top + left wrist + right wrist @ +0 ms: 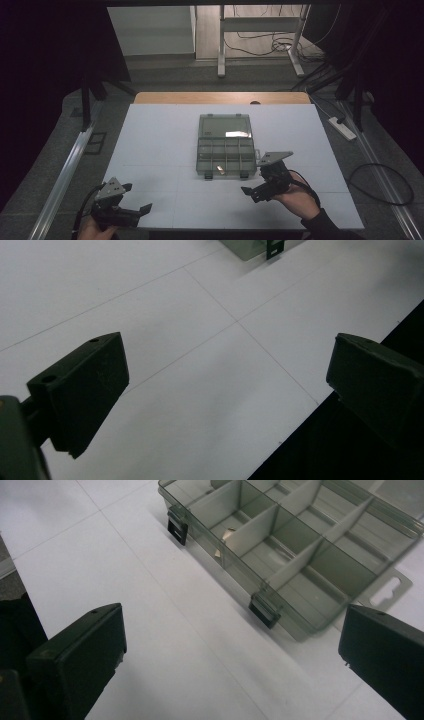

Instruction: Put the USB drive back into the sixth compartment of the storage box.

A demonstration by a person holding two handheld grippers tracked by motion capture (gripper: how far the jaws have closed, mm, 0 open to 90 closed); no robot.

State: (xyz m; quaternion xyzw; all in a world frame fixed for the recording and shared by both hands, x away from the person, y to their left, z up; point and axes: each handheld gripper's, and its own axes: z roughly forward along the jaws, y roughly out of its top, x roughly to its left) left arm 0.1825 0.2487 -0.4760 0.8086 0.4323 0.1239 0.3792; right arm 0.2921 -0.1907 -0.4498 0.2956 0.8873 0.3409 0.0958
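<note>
I hold my right gripper (261, 189) just before the front wall of the open compartment box (226, 150) in the middle of the white table (155, 150), jaws wide apart and empty. My left gripper (131, 207), also wide open and empty, waits at the near table edge. To do this well, I think I should approach one black latch (264, 610) slowly and squarely, so the light box does not slide.

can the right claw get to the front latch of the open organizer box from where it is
Probably yes: the right claw hangs open just in front of the box, with bare white table between it and the near latch.

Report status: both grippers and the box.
Left gripper open, empty. Right gripper open, just short of the organizer box. Box lid open. Nothing in the way.
</note>
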